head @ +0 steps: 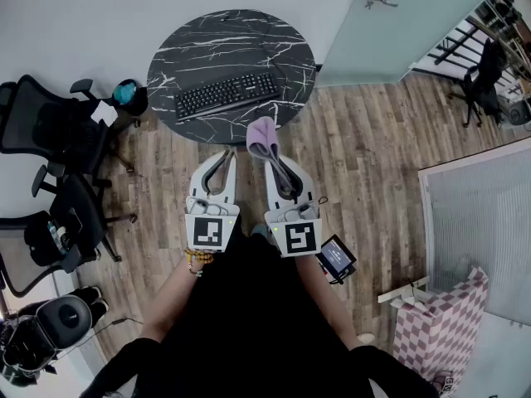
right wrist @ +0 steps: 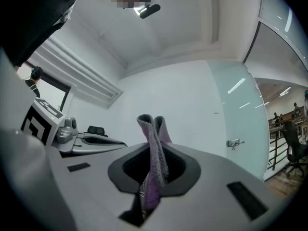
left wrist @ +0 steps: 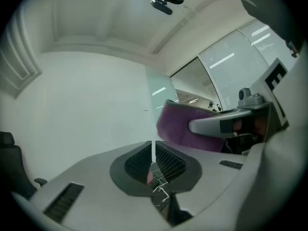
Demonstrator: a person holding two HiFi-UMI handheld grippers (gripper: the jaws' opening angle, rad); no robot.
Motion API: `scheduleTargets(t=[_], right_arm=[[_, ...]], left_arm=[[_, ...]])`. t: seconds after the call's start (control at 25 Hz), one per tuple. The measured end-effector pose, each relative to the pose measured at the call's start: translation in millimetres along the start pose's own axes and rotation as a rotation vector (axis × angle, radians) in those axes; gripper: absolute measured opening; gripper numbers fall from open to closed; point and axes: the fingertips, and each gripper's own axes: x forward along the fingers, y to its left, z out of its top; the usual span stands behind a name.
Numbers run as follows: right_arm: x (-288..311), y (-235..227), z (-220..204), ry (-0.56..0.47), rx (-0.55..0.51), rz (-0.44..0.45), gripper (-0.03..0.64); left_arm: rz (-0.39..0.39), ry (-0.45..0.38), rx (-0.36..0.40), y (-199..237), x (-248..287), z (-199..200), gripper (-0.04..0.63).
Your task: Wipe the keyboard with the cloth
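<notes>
A black keyboard (head: pixel 227 95) lies on the round black marble table (head: pixel 178 48), slightly slanted. My right gripper (head: pixel 274 157) is shut on a folded purple cloth (head: pixel 263 137), which sticks out past the fingertips near the table's front edge. In the right gripper view the cloth (right wrist: pixel 154 148) stands pinched between the jaws of my right gripper (right wrist: pixel 153 170). My left gripper (head: pixel 219 162) hovers beside it, short of the table, shut with nothing in it. In the left gripper view the pads of my left gripper (left wrist: pixel 154 159) nearly touch, and the cloth (left wrist: pixel 185 129) shows to the right.
Black office chairs (head: pixel 50 131) stand left of the table, one with a teal object (head: pixel 125 92) by it. A glass door (head: pixel 398 23) lies at the back right. A pink checked bag (head: pixel 444 326) sits on the wooden floor at the right, next to a grey mat (head: pixel 485 222).
</notes>
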Motion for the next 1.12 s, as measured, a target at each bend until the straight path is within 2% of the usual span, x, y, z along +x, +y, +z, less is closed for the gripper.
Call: scheduleTargets(t=[0.24,0.4,0.64,0.96,1.12], right_arm=[[7,-9,-7,0.019,0.059,0.063,0.051],[22,-12,-30,0.064,0.089,0.129,0.051],[64,-14,-60,0.161,0.098,0.161,0.052],[130,-26,-81,0.242,0.125,0.117,0.051],[162,-41,-90,0.276,0.119,0.090,0.052]], left_arm=[[0.018,-0.004,-0.022,3,6,-3,0.029],[0.011,0.037,-0.035,9,14,-23,0.031],[0.014,0.066,-0.030,43,36,-41,0.030],[0.020,0.115,-0.054,111,75,-74,0.029],[-0.019,0.139,-0.050,141,103,-90,0.029]])
